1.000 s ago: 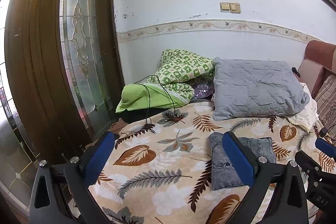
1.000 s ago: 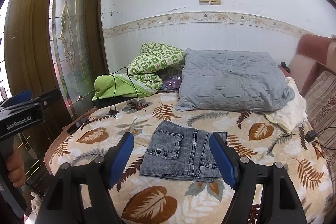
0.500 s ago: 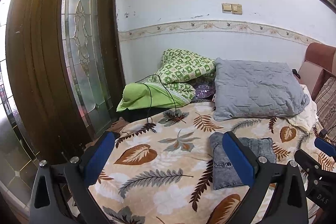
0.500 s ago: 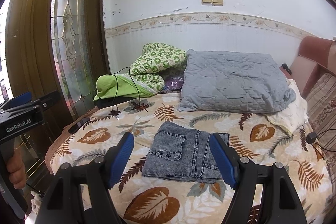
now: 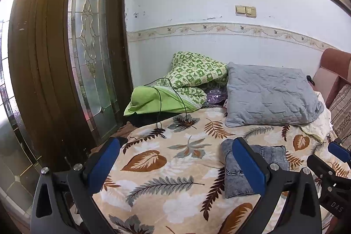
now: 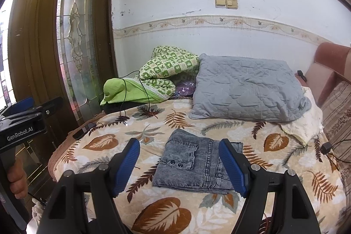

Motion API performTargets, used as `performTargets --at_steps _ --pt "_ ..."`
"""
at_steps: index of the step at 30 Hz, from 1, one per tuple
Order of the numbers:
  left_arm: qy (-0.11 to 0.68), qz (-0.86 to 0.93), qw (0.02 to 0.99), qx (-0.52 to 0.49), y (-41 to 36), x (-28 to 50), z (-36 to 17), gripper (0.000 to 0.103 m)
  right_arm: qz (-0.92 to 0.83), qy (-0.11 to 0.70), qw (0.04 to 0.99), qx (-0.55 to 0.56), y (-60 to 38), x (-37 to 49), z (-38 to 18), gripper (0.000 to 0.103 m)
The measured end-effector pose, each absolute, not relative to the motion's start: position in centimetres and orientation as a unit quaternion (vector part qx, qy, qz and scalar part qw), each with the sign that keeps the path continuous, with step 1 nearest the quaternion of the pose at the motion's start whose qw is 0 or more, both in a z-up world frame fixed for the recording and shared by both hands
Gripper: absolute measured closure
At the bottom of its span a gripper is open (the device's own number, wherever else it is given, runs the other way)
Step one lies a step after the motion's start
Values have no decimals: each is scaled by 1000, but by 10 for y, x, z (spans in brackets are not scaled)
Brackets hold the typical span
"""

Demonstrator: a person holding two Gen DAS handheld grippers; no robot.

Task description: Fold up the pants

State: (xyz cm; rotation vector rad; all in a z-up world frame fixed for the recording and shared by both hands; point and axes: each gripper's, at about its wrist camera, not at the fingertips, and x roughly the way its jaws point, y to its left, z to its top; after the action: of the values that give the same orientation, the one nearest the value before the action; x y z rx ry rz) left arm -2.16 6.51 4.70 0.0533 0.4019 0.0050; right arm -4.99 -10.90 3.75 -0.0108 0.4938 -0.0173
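Since the pants (image 6: 197,165) already lay as a compact folded bundle mid-bed on the leaf-print blanket (image 6: 171,212), both the left gripper (image 5: 175,163) and right gripper (image 6: 179,165) hung wide apart, empty; withdrawing cleanly seemed wisest.

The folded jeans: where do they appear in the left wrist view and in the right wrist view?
Left wrist view: folded jeans lie lower right on the bed, partly hidden behind the right blue pad.
Right wrist view: folded jeans lie at lower centre, between the open tongs.
Shared landmark: the grey pillow, behind the jeans.
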Motion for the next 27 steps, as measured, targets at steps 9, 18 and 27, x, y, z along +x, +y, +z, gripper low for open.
performTargets --at_steps 9,18,27 --pt "196 7 980 22 71 -24 48 1 -5 243 970 -13 -99 -49 40 26" --pt "195 9 981 15 78 -26 49 1 -2 243 970 -17 -93 -48 40 26" --pt "196 14 980 10 84 -27 46 1 2 247 969 -20 -89 -45 37 26"
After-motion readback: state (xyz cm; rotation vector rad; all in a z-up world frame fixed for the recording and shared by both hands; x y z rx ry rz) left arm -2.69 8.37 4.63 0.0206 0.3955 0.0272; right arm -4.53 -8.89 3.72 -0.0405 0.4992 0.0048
